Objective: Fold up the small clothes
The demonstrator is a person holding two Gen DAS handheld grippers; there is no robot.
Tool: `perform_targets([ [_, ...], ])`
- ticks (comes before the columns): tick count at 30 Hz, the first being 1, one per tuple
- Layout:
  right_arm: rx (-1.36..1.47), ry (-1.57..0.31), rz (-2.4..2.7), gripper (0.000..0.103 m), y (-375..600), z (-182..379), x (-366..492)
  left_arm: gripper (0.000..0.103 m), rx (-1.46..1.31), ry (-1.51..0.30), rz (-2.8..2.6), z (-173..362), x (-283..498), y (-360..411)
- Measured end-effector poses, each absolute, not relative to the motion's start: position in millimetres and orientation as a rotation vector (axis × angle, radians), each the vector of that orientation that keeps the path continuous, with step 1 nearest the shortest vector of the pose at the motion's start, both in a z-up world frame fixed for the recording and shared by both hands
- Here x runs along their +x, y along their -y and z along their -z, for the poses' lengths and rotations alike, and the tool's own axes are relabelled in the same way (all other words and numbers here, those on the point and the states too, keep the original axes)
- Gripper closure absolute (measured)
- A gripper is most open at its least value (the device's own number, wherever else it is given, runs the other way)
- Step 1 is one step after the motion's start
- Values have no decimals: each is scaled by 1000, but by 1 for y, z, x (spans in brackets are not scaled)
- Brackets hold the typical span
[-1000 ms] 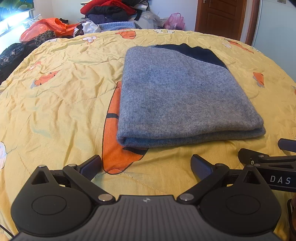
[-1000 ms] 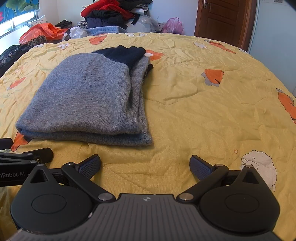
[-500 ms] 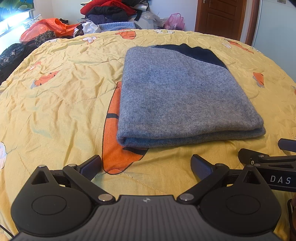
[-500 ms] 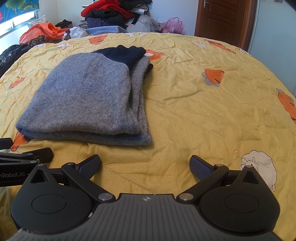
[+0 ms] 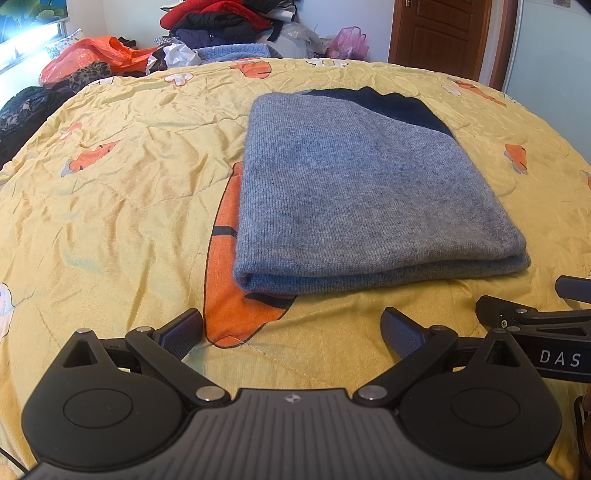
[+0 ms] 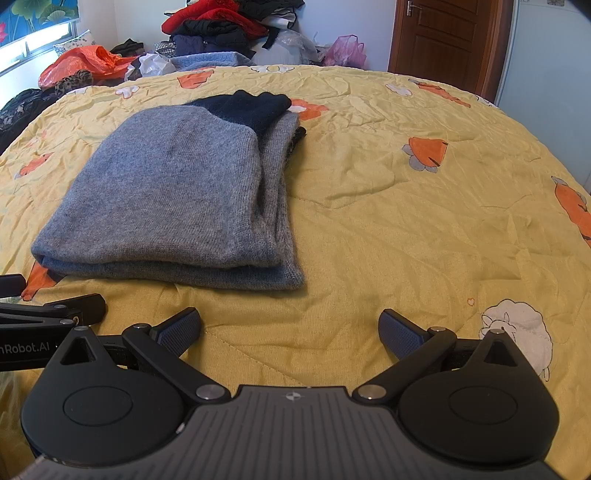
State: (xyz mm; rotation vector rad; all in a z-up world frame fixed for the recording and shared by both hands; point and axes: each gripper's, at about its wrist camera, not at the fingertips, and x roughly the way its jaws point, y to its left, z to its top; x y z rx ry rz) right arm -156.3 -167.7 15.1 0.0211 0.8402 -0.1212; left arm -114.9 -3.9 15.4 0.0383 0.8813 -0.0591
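A grey knit sweater (image 5: 362, 192) with a dark navy part at its far end lies folded flat on the yellow bedspread (image 5: 110, 206). It also shows in the right wrist view (image 6: 173, 195), to the left of centre. My left gripper (image 5: 291, 328) is open and empty, just in front of the sweater's near folded edge. My right gripper (image 6: 290, 328) is open and empty, in front of and to the right of the sweater's near right corner. Each gripper shows at the edge of the other's view.
A heap of clothes (image 5: 218, 26) and an orange plastic bag (image 5: 92, 55) lie beyond the bed's far edge. A pink bag (image 6: 343, 50) sits near a brown door (image 6: 443, 40) at the back right. Dark clothes (image 5: 26, 110) lie at the left.
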Motion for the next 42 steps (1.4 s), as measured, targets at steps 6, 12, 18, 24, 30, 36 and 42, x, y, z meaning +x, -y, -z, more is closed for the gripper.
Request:
perform_targets([
  [6,21,-840,121,0,168,-15,-156,0,38,-882,59,-15,-115,4],
  [12,21,-841,121,0,168,-15,-156,0,38,-882,59,-16,-115,4],
  [18,21,-841,121,0,168,-15,-156,0,38,-881,59,-15,-115,4],
  [24,21,-841,121,0,168,-15,-156,0,38,-882,59,-15,-114,4],
  [30,21,-841,122,0,168,-15,-156,0,38,-881,59,-15,-114,4],
  [36,21,-841,121,0,168,-15,-156,0,38,-881,59,-15,-115,4],
  [42,21,-841,121,0,168,-15,-156,0,38,-881,59,-15,-114,4],
])
